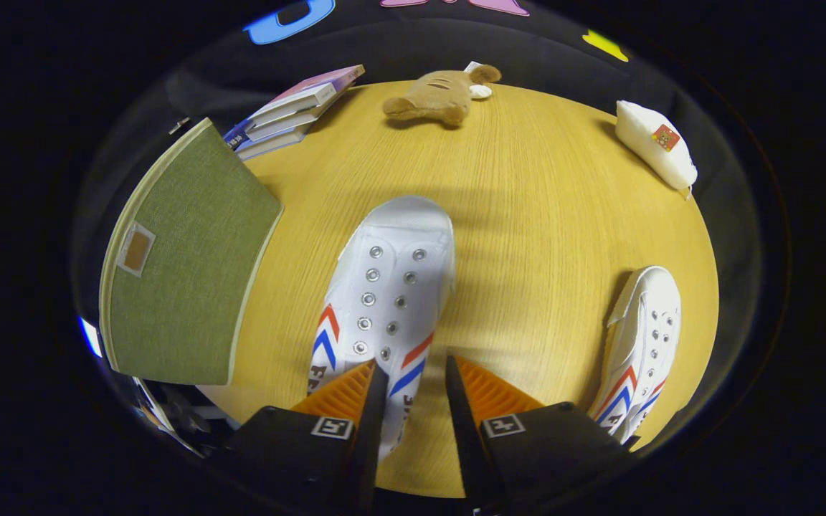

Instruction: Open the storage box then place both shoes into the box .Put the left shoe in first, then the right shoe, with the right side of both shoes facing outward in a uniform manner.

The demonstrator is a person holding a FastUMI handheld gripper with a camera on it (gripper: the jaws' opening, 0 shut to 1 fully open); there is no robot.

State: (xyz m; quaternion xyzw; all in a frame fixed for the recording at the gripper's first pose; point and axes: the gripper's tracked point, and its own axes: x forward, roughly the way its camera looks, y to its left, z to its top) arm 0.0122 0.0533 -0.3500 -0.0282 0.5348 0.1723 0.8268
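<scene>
1. Gripper view, the tool: the gripper (411, 373) was held above the table (542, 215) with its fingers spread apart. One side of the near shoe's heel end lay in the gap between them, and no pinch could be made out, so nothing was judged to be gripped.

2. Gripper view, the shoes: the near shoe (391, 287) was laid with its toe pointing away from the fingers and its eyelets facing up. The opening was thus left reachable from above, seemingly for a grasp at the heel end. The second shoe (642, 337) was seen to the right of the fingers, well apart from the first, so each could be taken alone.

3. Gripper view, the box: the green box (183, 258) stood to the left of the fingers, near the first shoe. Whether its lid was open could not be told.

4. Gripper view, the rest: books (298, 107), a plush toy (442, 97) and a white pouch (653, 143) were left far beyond the fingers, out of the working path.
</scene>
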